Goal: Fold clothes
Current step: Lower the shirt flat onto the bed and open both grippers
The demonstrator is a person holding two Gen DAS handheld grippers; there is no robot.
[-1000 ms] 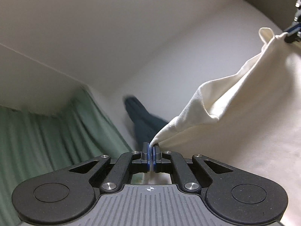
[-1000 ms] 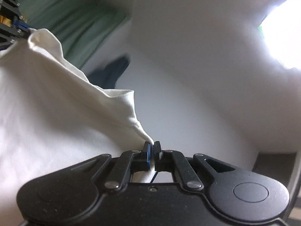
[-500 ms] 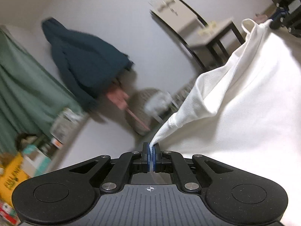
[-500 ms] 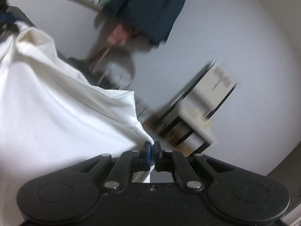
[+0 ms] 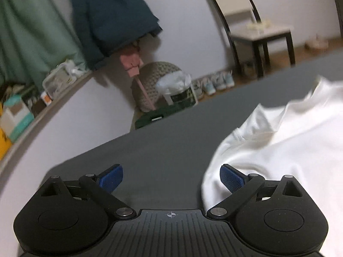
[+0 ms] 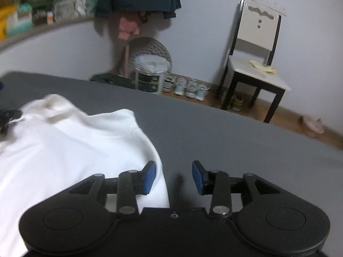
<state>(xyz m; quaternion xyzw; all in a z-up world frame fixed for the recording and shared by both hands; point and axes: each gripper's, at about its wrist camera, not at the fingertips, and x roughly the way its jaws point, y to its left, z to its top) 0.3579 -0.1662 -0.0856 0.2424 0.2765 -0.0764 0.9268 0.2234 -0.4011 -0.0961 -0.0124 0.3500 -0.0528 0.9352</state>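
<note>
While the white garment [image 5: 278, 150] lies on the grey surface [image 5: 160, 145] at frame right, left gripper [image 5: 171, 177] and right gripper [image 6: 173, 175] gape, holding nothing.

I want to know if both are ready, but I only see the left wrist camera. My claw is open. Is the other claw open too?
Observer: Yes, the right claw is open, with nothing between its fingers.
Operator: Where is the shirt over there?
Observer: The white shirt lies on the grey surface, and its side edge ends right by that claw's left finger.
Operator: And its other finger?
Observer: That one is over bare grey surface, with no cloth beneath it.
</note>
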